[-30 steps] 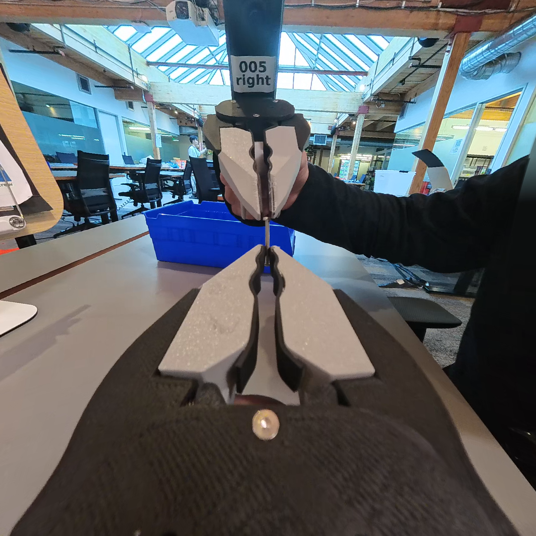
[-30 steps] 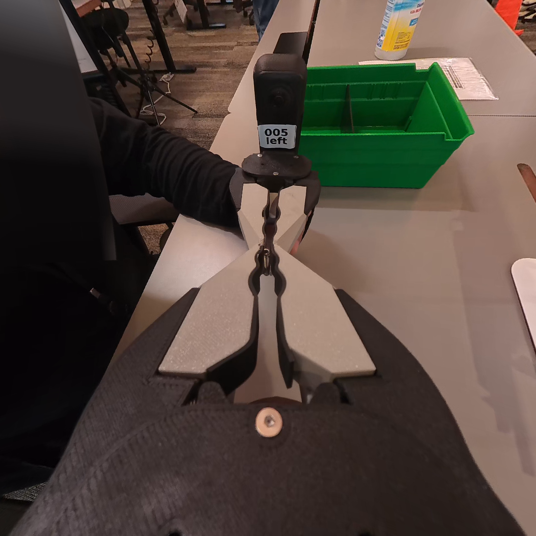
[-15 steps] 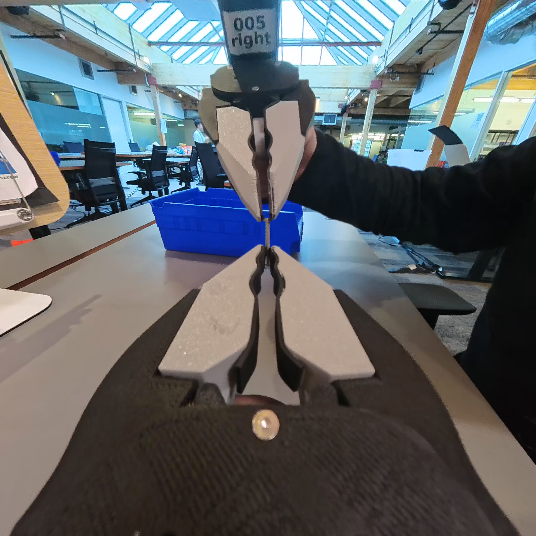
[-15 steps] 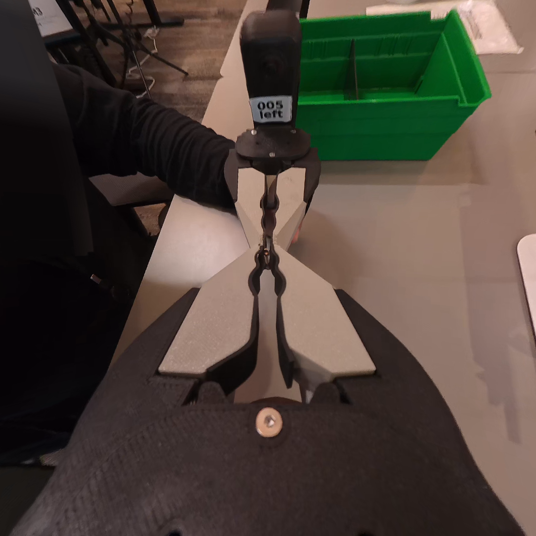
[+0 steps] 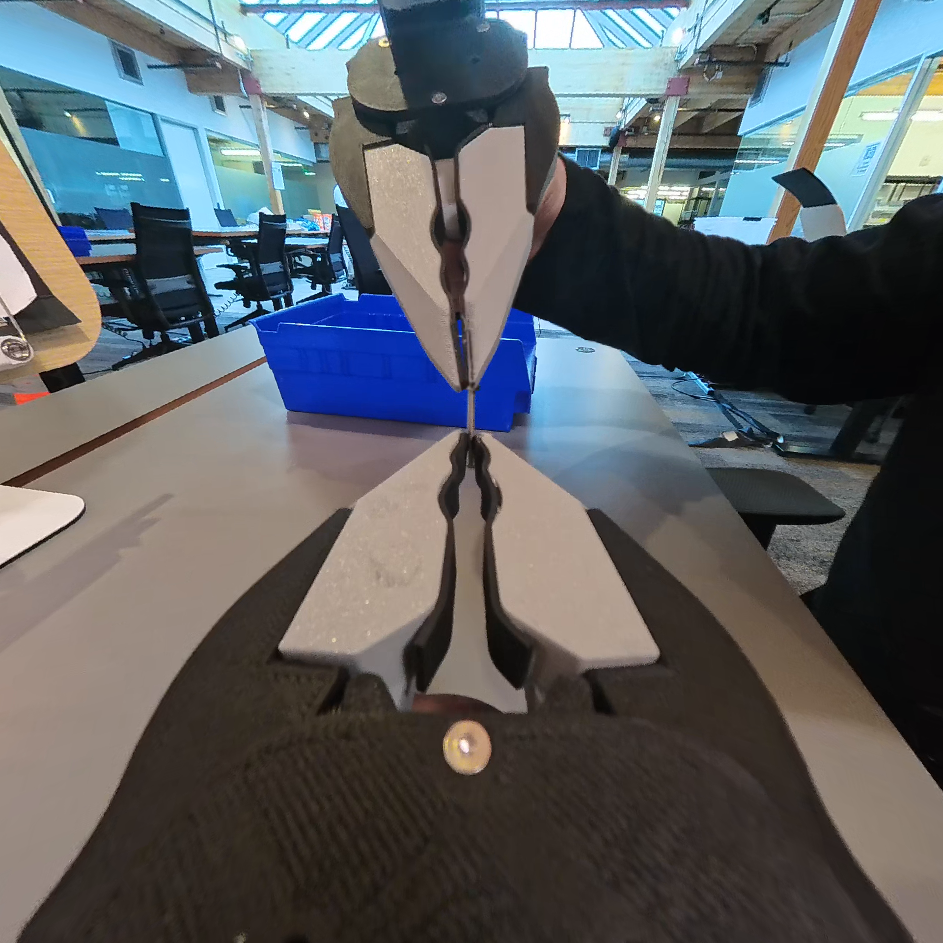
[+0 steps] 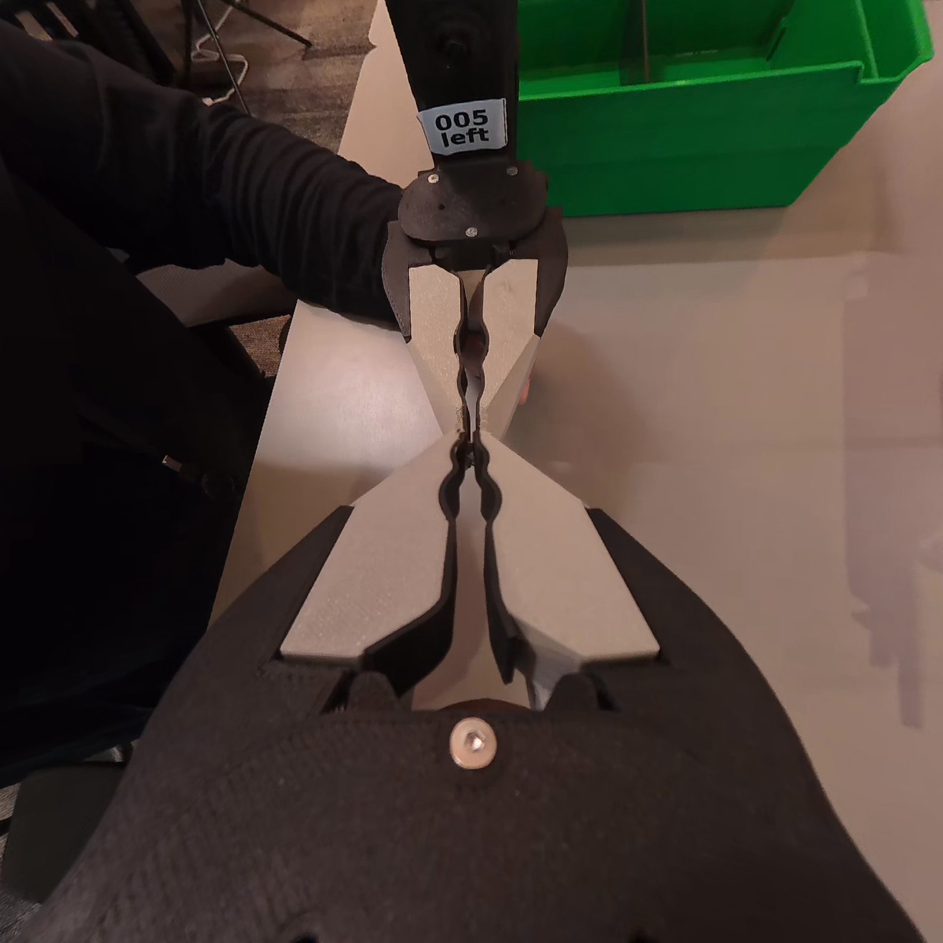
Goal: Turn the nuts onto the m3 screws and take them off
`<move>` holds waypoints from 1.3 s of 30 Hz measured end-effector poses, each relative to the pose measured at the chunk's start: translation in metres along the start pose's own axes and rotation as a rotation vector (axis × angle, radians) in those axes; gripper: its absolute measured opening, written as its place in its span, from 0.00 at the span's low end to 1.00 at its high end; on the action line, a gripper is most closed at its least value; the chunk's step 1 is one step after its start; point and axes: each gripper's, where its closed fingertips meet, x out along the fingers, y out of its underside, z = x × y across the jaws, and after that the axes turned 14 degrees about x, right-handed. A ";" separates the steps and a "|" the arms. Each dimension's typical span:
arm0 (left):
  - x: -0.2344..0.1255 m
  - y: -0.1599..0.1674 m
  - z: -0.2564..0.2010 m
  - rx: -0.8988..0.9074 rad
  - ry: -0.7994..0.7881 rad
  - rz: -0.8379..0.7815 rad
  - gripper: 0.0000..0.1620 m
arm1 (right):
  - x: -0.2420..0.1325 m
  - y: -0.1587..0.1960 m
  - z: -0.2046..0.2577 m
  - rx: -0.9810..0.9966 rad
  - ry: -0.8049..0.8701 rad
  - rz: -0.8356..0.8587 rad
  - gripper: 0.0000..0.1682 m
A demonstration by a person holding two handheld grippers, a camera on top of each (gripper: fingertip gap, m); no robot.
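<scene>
A thin metal m3 screw (image 5: pixel 472 413) stands upright between two gripper tips above the grey table (image 5: pixel 204 485). My left gripper (image 5: pixel 468 445) is shut on its lower end, where a small dark piece, apparently the nut (image 5: pixel 468 462), sits between the tips. My right gripper (image 5: pixel 465 383) points down from above and is shut on the screw's upper part. In the right wrist view my right gripper (image 6: pixel 467 451) meets the left gripper (image 6: pixel 472 426) tip to tip, and the screw is almost hidden there.
A blue bin (image 5: pixel 367 372) stands on the table behind the grippers. A green bin (image 6: pixel 689 127) with a divider stands beyond the left gripper. A white flat object (image 5: pixel 30 515) lies at the left edge. The person's black sleeves (image 6: pixel 229 204) reach in from the side. The grippers are tip to tip, or close to it.
Both grippers stay shut with the screw between them. The right gripper now looks nearer and higher in the left wrist view. The green bin has slid up in the right wrist view.
</scene>
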 end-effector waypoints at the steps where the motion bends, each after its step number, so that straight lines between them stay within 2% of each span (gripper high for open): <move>1: 0.000 0.000 0.000 0.001 0.001 0.002 0.00 | 0.000 0.001 -0.001 0.000 0.003 0.006 0.00; 14: -0.002 -0.007 0.000 -0.024 0.008 -0.044 0.00 | -0.002 -0.012 0.000 -0.007 -0.006 -0.067 0.01; 20: -0.006 -0.016 0.002 -0.062 0.011 -0.107 0.00 | -0.024 -0.032 0.011 -0.012 -0.061 -0.306 0.07; 27: -0.011 -0.024 0.004 -0.093 0.008 -0.166 0.00 | -0.034 -0.027 0.021 -0.032 -0.089 -0.597 0.11; 35: -0.009 -0.027 -0.005 -0.084 0.051 -0.183 0.00 | -0.016 -0.017 0.015 -0.110 0.042 -0.602 0.10; 39: -0.008 -0.031 -0.013 -0.074 0.092 -0.194 0.00 | -0.019 -0.017 0.025 -0.122 -0.035 -0.635 0.09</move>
